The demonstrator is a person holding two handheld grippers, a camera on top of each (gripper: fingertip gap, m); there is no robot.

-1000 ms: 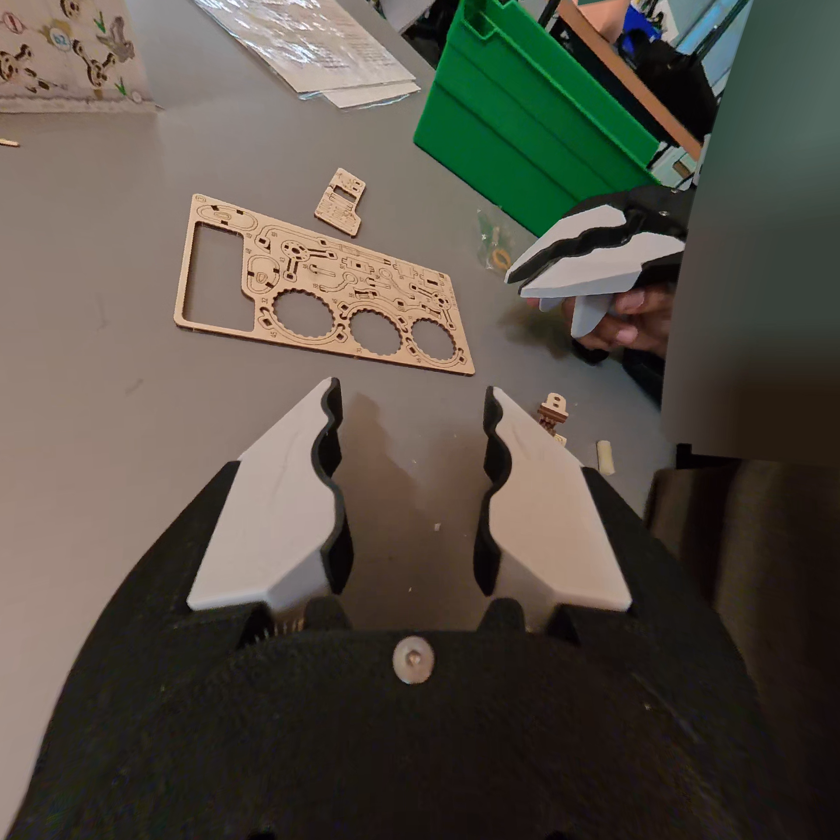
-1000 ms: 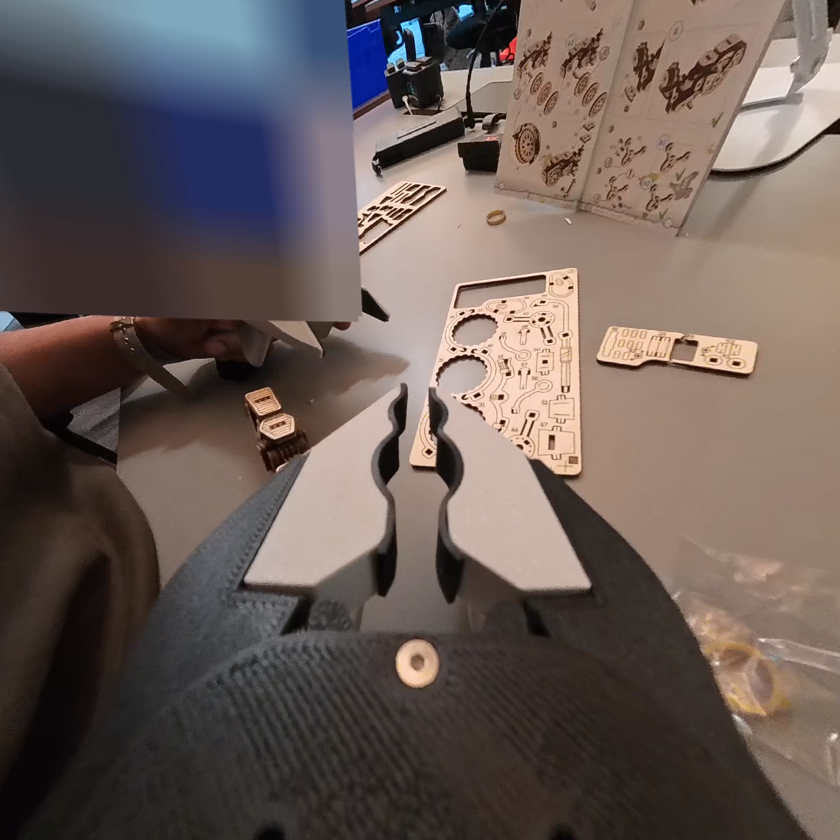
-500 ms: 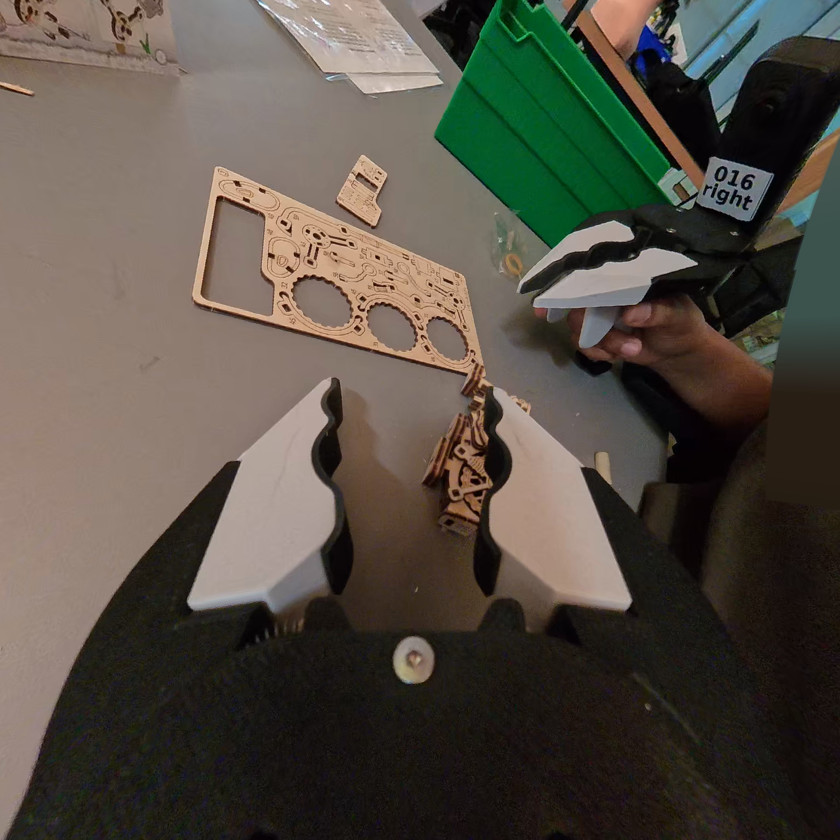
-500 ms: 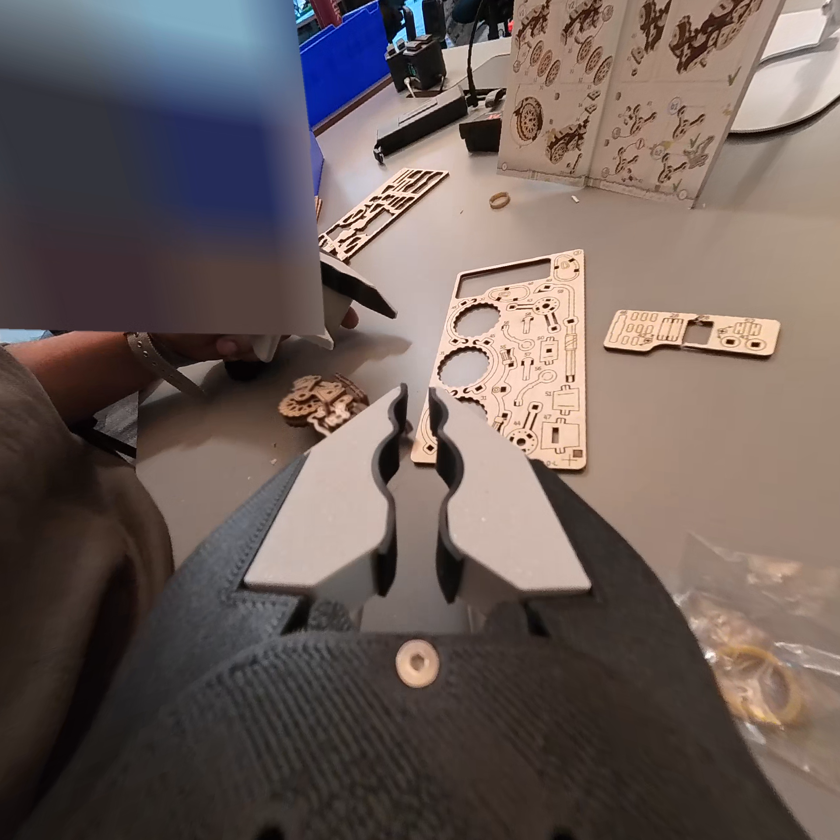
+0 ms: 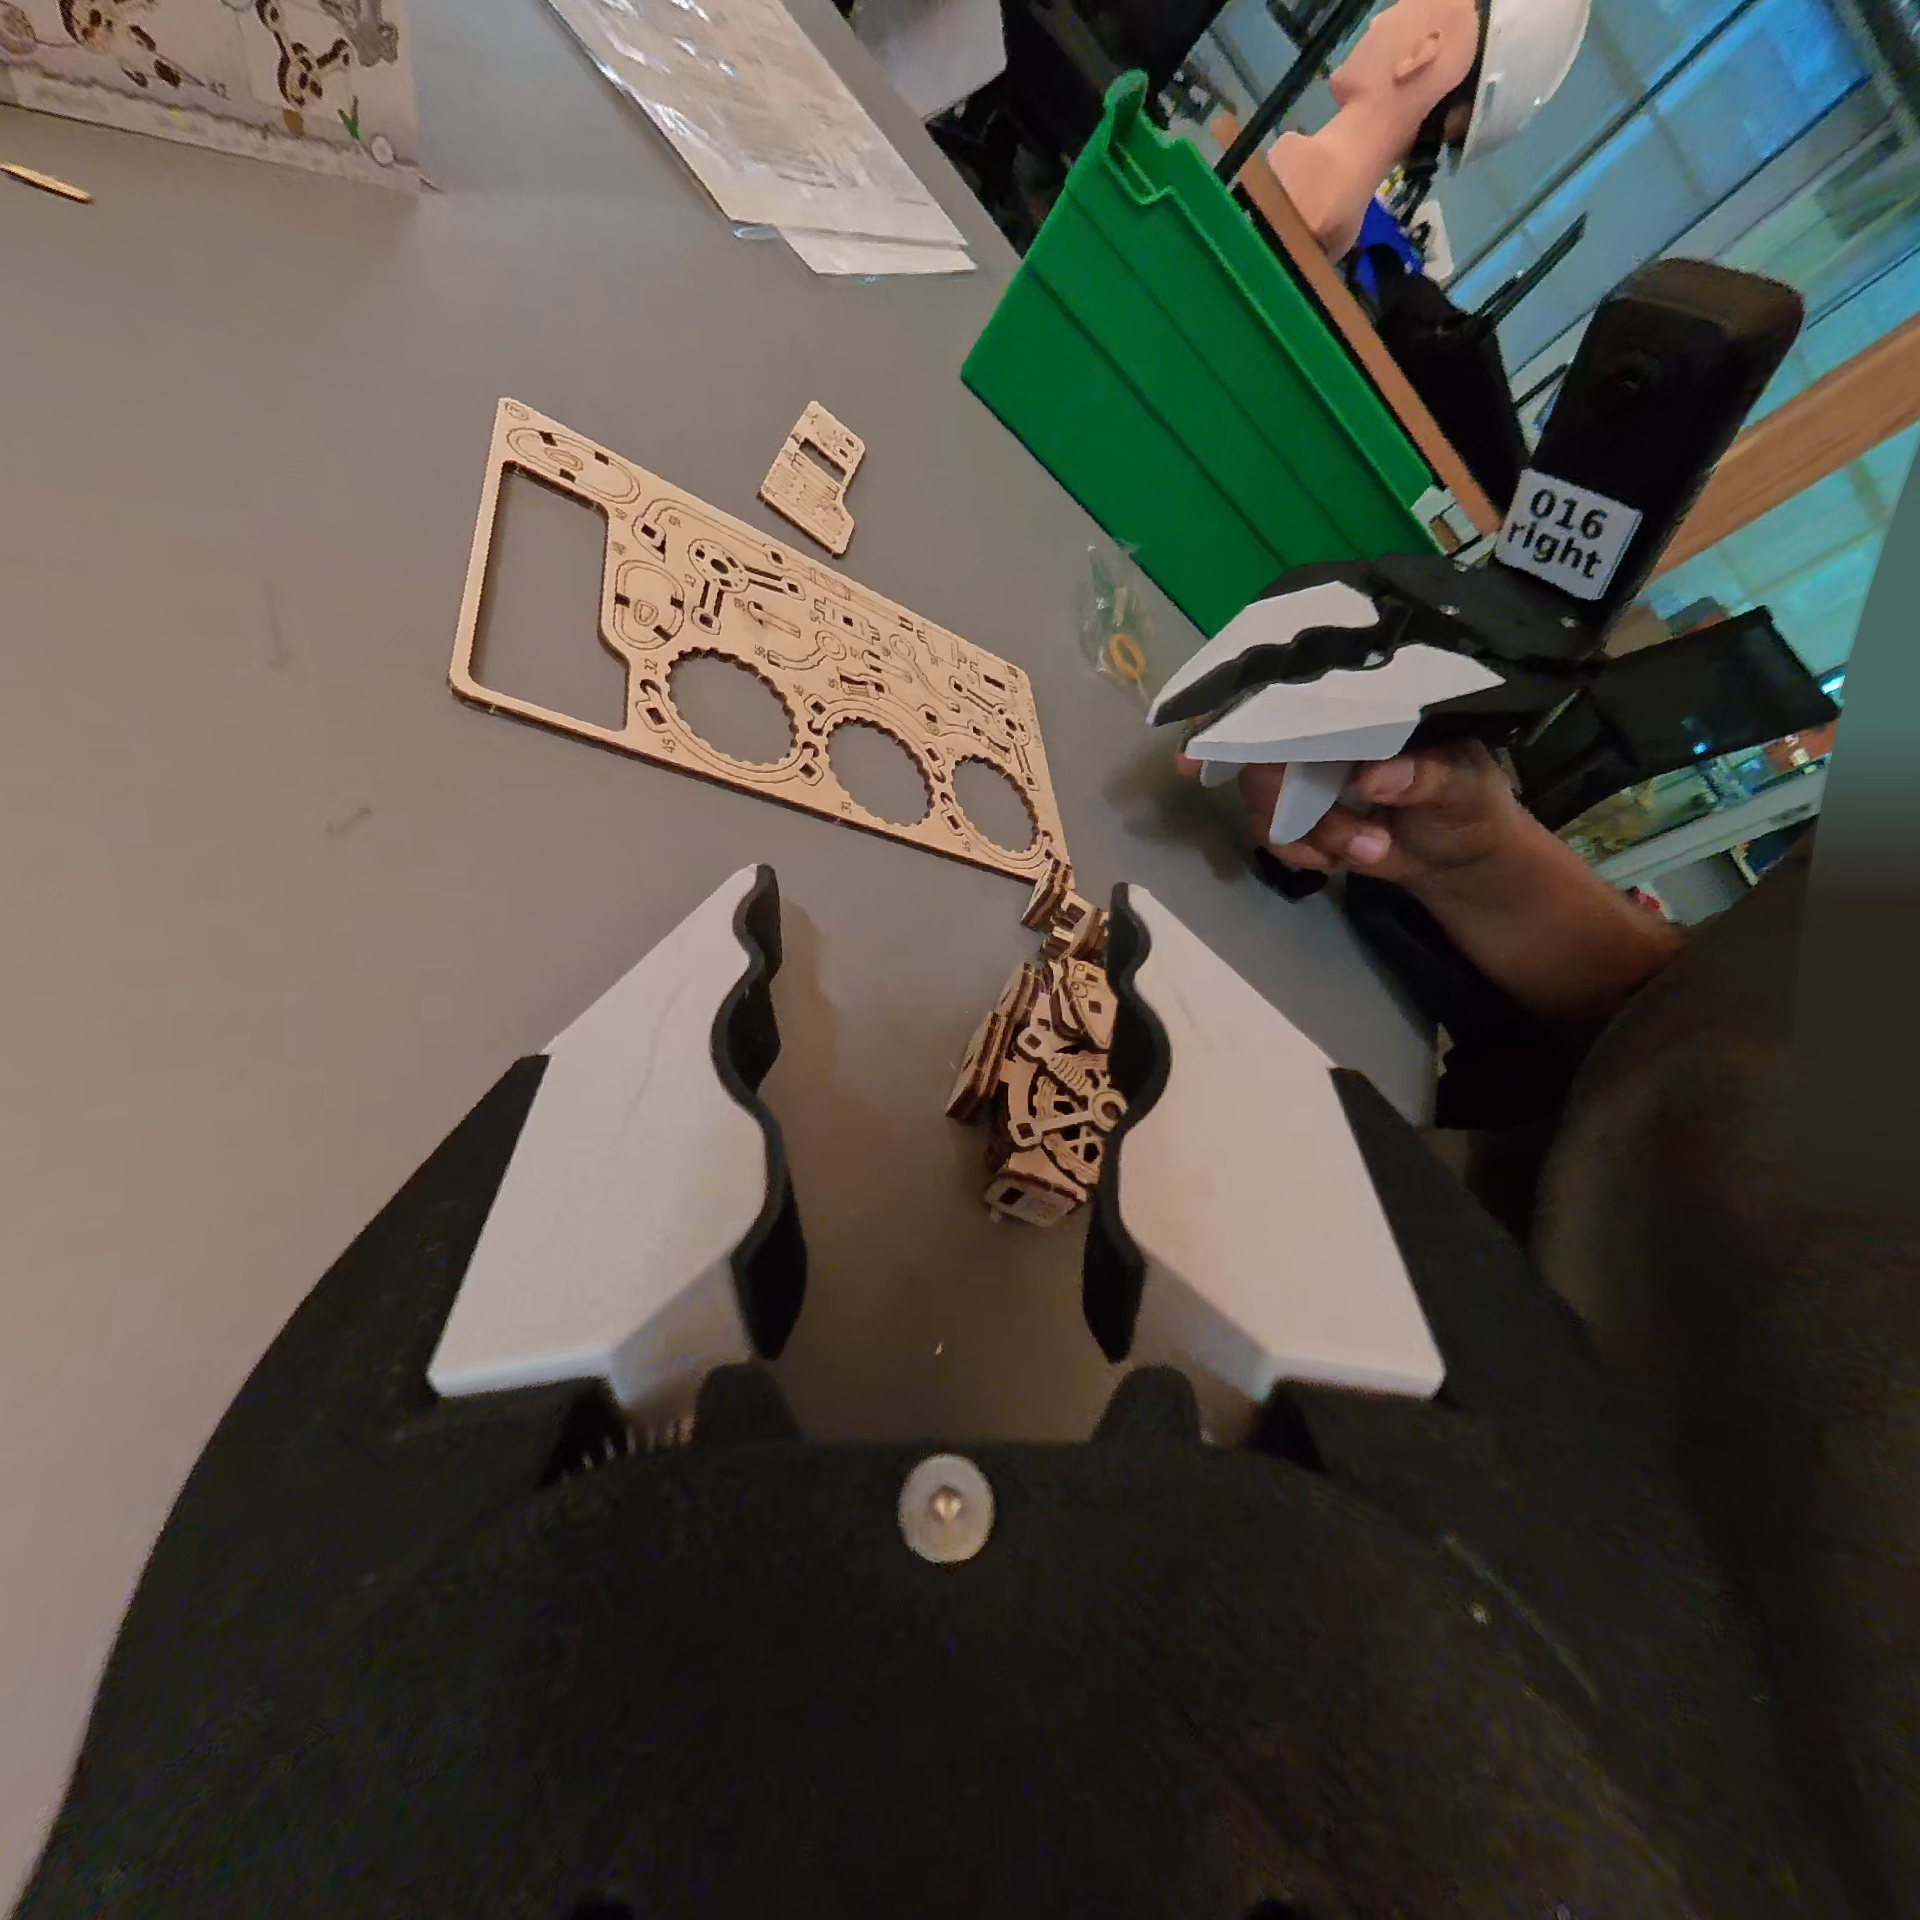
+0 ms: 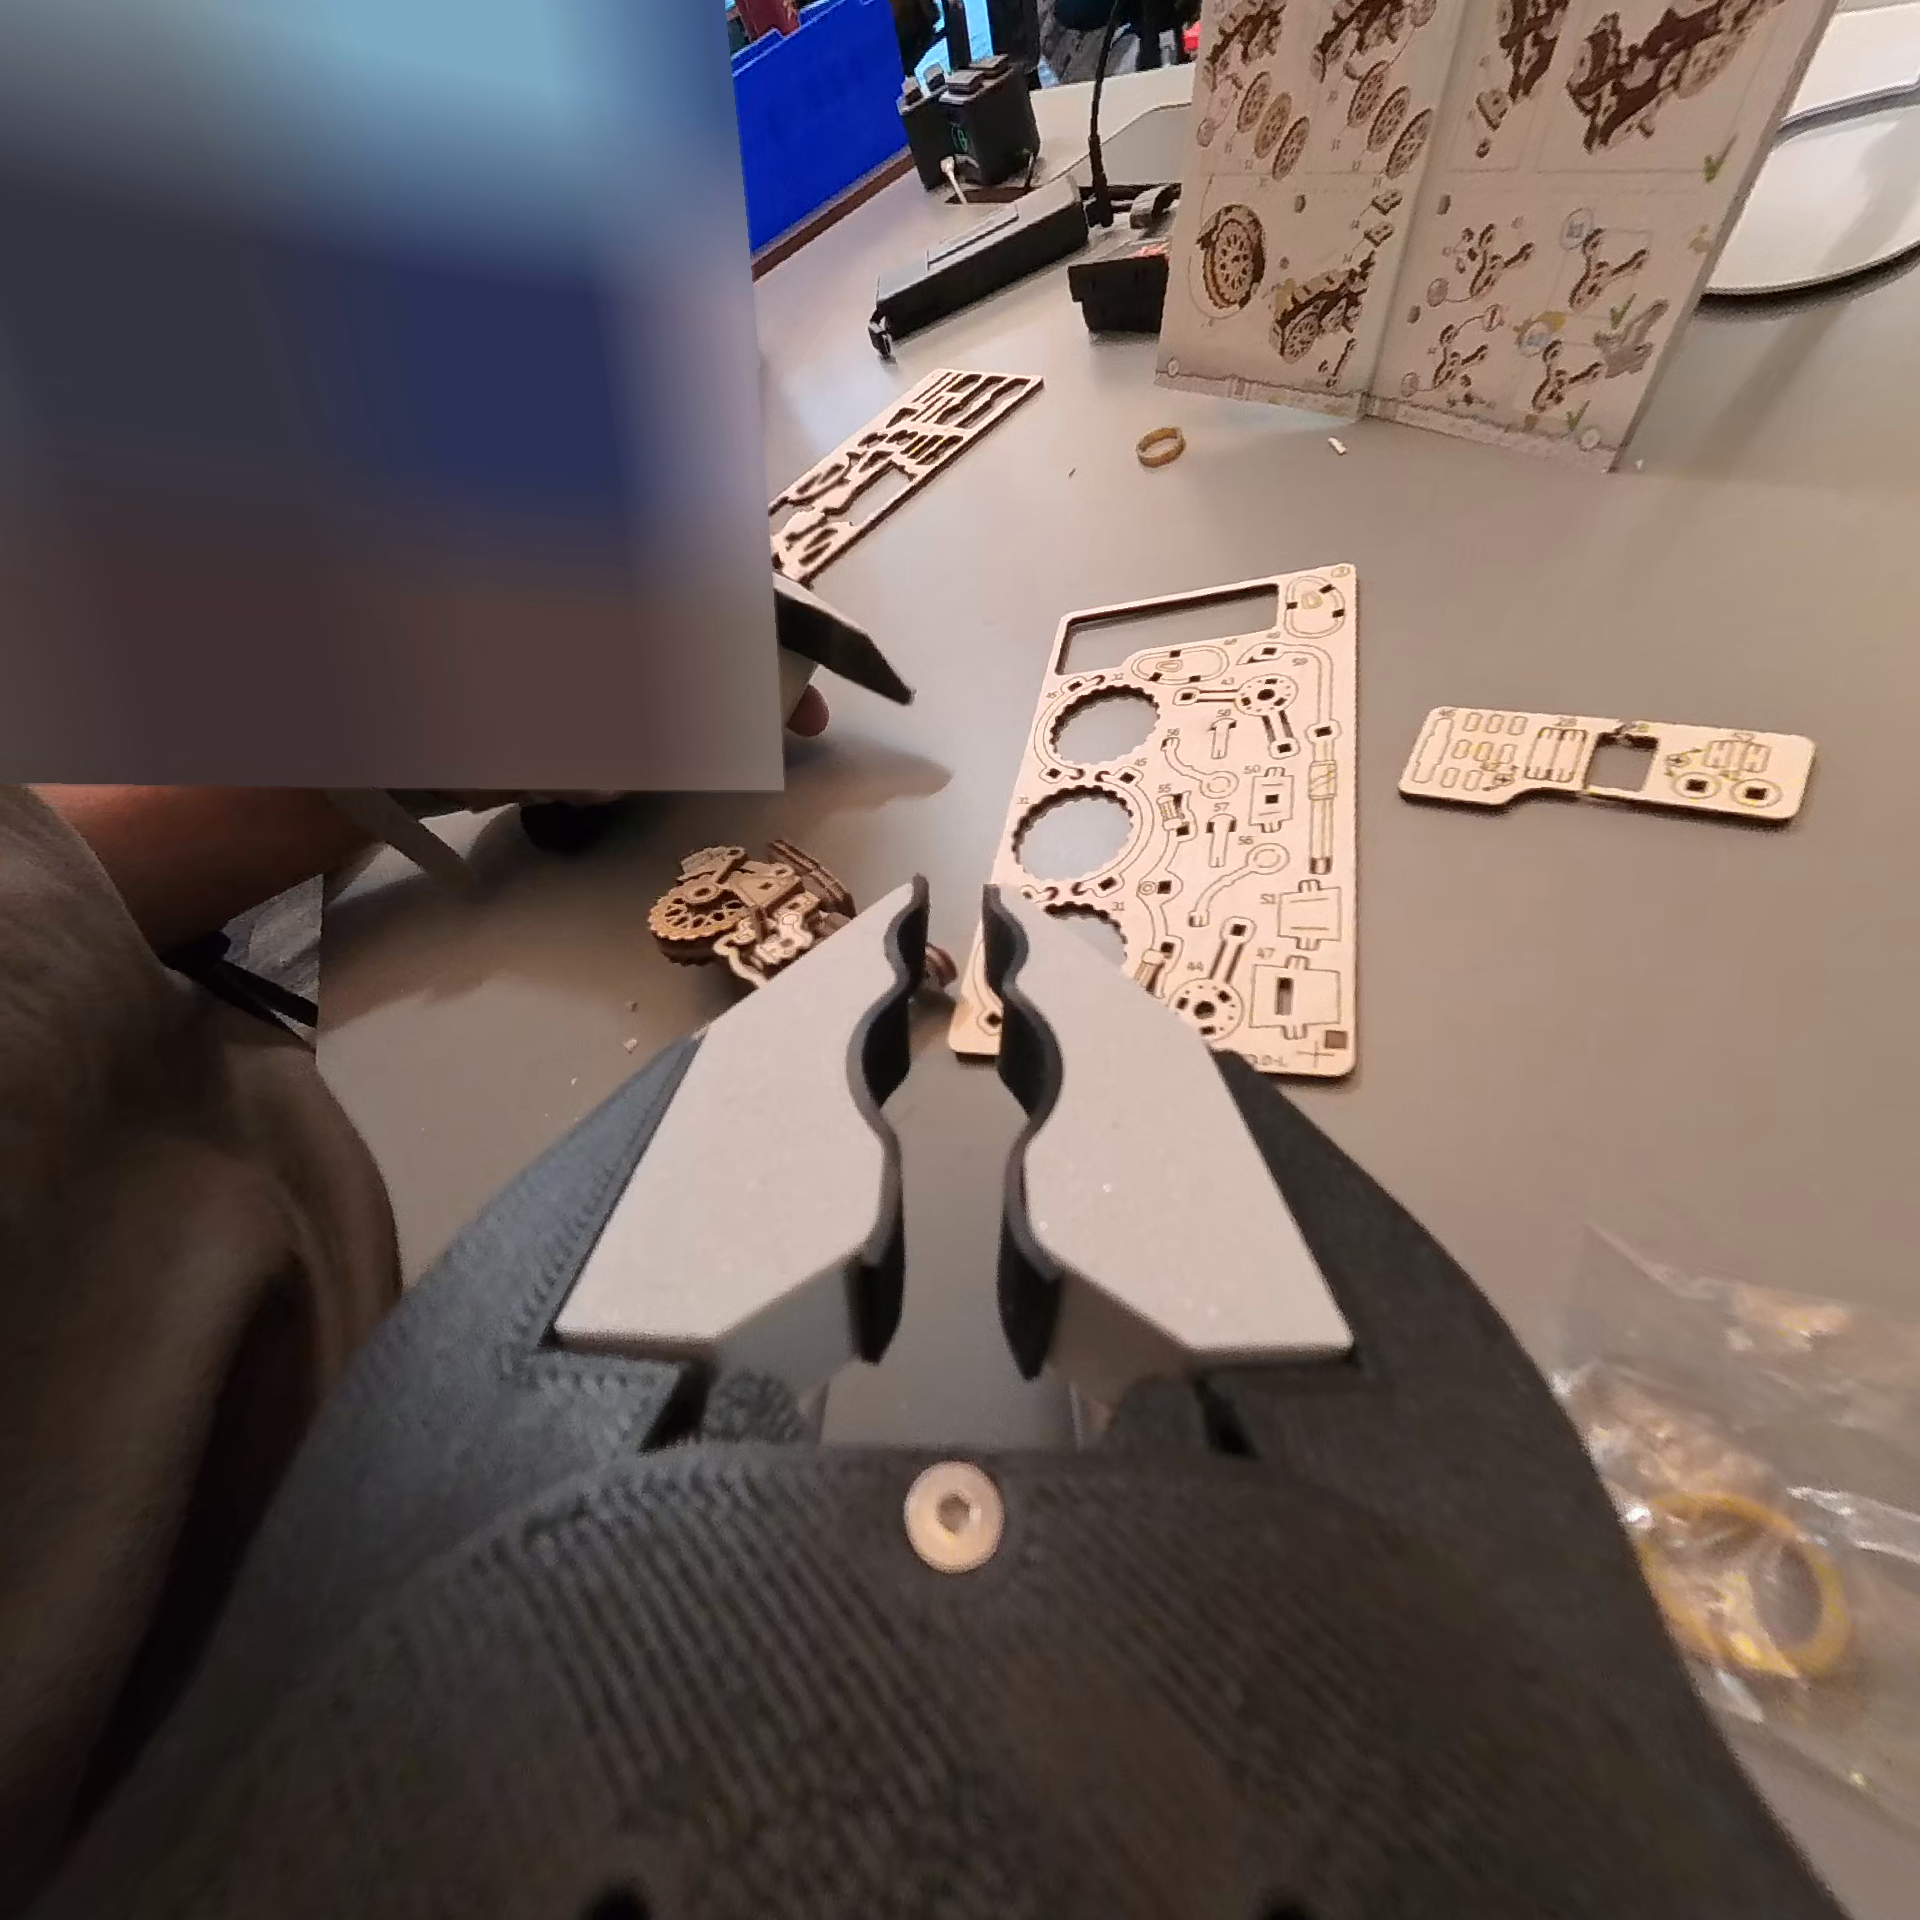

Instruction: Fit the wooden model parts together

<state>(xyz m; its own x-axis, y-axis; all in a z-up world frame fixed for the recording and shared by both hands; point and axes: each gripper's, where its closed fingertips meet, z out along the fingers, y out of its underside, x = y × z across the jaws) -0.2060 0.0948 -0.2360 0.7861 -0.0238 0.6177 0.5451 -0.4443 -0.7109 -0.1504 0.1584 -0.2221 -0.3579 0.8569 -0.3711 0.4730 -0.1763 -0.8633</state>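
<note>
model: part-built wooden model (image 5: 1049, 1081) lies on its side on the tabletop (image 5: 260, 831), just inside my left claw (image 5: 940, 904), jaws wide apart, empty | right claw (image 6: 951, 904) nearly together, holding nothing | handling: looks light, thin, brittle ply with gears | grip: I'd pinch the solid body, not the gear teeth | parts sheet (image 6: 1195, 831) flat nearby
</note>
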